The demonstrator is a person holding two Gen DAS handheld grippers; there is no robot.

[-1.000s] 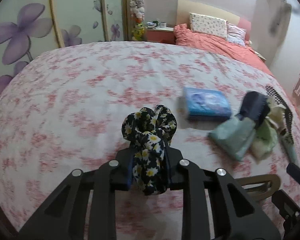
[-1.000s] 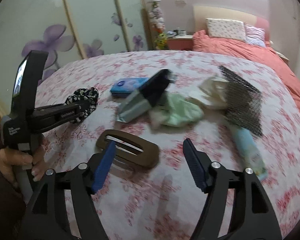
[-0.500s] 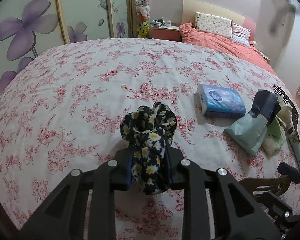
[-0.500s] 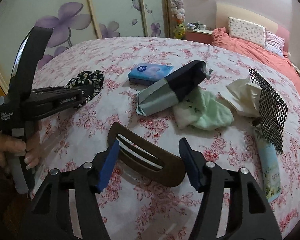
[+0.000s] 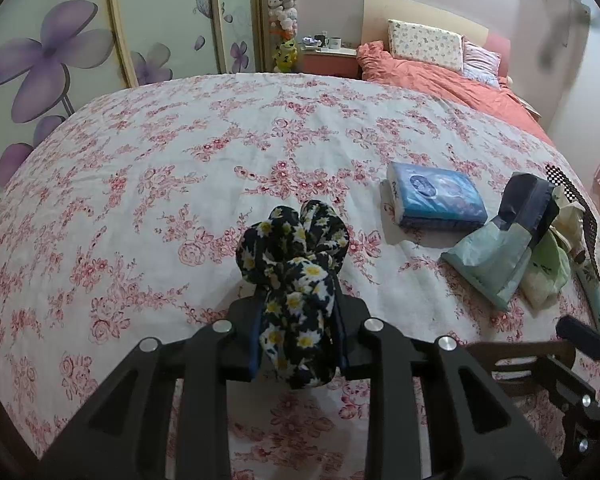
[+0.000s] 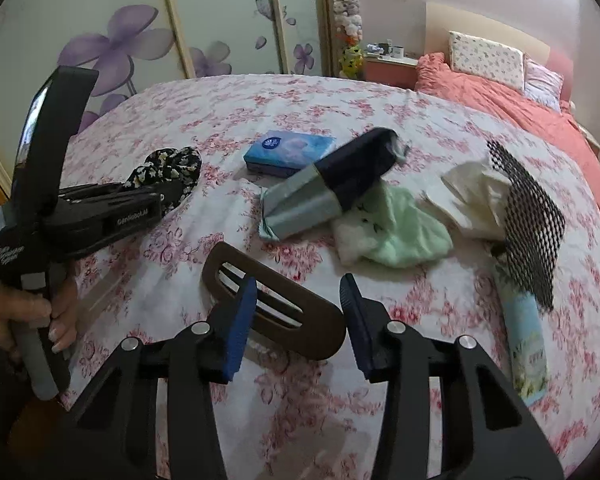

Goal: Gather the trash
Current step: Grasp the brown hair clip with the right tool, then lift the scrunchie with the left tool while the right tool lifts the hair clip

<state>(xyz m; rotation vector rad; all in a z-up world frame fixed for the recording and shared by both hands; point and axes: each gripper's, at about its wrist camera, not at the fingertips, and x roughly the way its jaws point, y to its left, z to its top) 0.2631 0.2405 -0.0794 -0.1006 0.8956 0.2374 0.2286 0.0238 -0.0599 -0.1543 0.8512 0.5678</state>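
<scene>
My left gripper is shut on a black daisy-print scrunchie and holds it just above the floral bedsheet. It also shows in the right wrist view. My right gripper is open, its jaws on either side of a brown oval hair clip lying on the sheet. A blue tissue pack, a grey and navy wrapper, a pale green cloth, crumpled white paper, black mesh and a light blue tube lie beyond.
The bed runs back to an orange quilt with pillows. A wardrobe with purple flower doors stands on the left. A bedside table is at the far end.
The right gripper has moved forward over the brown hair clip, which now lies between its jaws. The left gripper still holds the scrunchie and has shifted little.
</scene>
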